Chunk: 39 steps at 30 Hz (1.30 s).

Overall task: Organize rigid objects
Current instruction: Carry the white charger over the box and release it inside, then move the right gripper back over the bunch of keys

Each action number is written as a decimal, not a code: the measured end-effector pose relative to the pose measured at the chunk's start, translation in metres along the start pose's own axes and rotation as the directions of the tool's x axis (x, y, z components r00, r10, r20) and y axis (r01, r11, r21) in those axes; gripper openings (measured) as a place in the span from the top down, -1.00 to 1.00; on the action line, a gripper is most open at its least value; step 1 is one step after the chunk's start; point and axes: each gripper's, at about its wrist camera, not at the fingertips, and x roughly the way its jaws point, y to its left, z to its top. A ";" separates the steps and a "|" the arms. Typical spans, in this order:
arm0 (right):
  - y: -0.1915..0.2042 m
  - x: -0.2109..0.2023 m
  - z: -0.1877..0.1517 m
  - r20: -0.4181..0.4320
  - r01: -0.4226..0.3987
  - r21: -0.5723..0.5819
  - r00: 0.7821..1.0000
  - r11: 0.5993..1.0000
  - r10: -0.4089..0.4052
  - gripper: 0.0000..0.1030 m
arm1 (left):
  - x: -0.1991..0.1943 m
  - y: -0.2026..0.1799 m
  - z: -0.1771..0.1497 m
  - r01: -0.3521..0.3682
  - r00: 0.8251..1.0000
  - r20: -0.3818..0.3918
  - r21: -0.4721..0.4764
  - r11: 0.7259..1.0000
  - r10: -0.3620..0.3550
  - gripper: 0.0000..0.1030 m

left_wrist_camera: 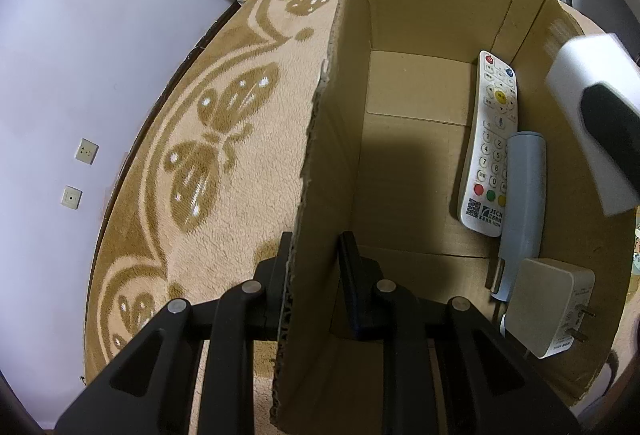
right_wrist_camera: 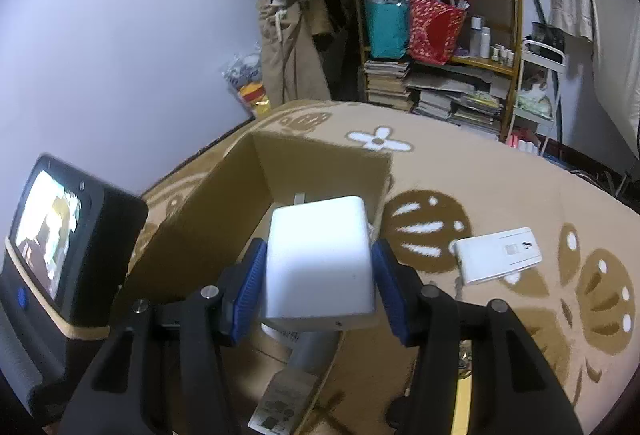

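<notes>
Both rigs are matte black plastic with triangular cutouts and round silver pins at the joints. The left gripper [left_wrist_camera: 316, 267] at bottom centre has plain black fingers, while the right gripper [right_wrist_camera: 320, 275] has ribbed blue pads [right_wrist_camera: 250, 291] on its fingers.

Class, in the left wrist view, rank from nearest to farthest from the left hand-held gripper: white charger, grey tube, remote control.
1. White charger, lower right in the box.
2. Grey tube, just beyond it.
3. Remote control, reaching deepest along the right wall.
</notes>
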 end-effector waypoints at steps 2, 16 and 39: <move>0.006 0.001 -0.002 0.009 0.019 -0.033 1.000 0.999 -0.019 -0.11 | 0.000 0.001 0.000 0.003 1.000 -0.001 -0.003 1.000 -0.003 0.59; 0.009 -0.001 0.000 0.063 0.004 -0.071 0.998 0.997 0.001 -0.11 | -0.001 0.003 0.000 0.016 1.000 -0.002 -0.009 1.000 -0.016 0.59; -0.041 -0.019 0.000 0.028 0.166 0.034 0.986 0.985 -0.167 -0.80 | 0.002 0.004 -0.001 0.013 1.000 -0.015 -0.015 1.000 -0.013 0.59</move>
